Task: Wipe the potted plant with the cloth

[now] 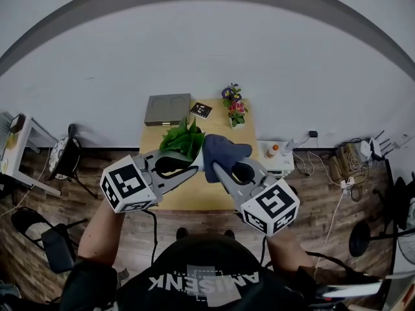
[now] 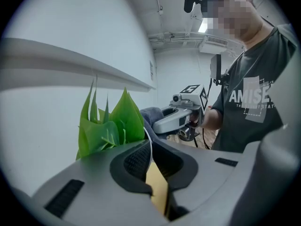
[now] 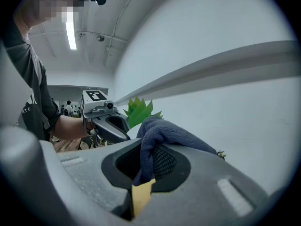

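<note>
The potted plant (image 1: 182, 140), a bunch of broad green leaves, stands mid-table in the head view. My left gripper (image 1: 194, 166) comes in from the left, its jaws closed on a thin white edge at the plant's base, seemingly the pot's rim (image 2: 149, 144). The leaves (image 2: 113, 121) rise just beyond my left gripper (image 2: 150, 149). My right gripper (image 1: 213, 168) is shut on a dark blue cloth (image 1: 224, 150), which drapes over its jaws (image 3: 171, 135) right beside the leaves (image 3: 140, 109). I cannot tell whether the cloth touches them. Each gripper view shows the other gripper (image 2: 159, 125) (image 3: 121, 132) across the plant.
On the wooden table (image 1: 194, 198) a grey flat box (image 1: 168, 109), a dark card (image 1: 201, 111) and a small pot of flowers (image 1: 234, 109) stand at the far edge by the white wall. A white unit with an orange bottle (image 1: 275, 152) stands right; chairs (image 1: 65, 158) left.
</note>
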`<action>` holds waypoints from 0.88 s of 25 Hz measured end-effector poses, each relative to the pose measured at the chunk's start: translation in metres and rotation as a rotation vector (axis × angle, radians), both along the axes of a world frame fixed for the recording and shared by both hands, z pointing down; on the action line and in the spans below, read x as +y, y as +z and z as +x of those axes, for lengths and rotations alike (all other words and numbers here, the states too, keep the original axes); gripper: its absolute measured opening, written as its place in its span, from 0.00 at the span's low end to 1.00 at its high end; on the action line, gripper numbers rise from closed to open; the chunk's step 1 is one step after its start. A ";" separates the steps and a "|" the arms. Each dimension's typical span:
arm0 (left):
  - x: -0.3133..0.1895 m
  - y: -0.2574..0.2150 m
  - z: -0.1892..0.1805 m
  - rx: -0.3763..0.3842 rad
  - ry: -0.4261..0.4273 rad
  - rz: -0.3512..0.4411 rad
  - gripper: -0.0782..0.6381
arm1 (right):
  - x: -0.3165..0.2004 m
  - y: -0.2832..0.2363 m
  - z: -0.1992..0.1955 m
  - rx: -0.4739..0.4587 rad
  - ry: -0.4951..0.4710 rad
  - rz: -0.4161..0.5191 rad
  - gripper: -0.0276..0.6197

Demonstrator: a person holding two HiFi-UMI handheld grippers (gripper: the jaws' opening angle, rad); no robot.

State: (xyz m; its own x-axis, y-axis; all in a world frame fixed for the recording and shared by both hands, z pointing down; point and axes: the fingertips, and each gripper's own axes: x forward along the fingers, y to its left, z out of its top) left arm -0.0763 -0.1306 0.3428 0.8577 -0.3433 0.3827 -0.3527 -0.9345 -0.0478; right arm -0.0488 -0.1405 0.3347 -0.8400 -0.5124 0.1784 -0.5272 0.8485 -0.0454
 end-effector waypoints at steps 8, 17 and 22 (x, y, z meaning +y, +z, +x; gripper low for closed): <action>-0.001 -0.002 0.001 0.024 0.031 -0.001 0.13 | -0.006 0.029 0.027 0.007 0.055 -0.078 0.09; 0.001 -0.002 0.002 0.013 0.091 0.010 0.13 | -0.014 0.055 0.055 0.051 0.143 -0.142 0.09; -0.001 0.001 0.002 -0.018 0.138 0.021 0.13 | -0.021 0.027 0.064 0.017 0.147 -0.101 0.09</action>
State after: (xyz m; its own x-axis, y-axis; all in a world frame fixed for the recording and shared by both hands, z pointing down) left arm -0.0746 -0.1317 0.3440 0.8903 -0.2309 0.3926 -0.2203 -0.9727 -0.0726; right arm 0.0149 -0.1611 0.3614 -0.7537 -0.6082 0.2490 -0.6467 0.7537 -0.1167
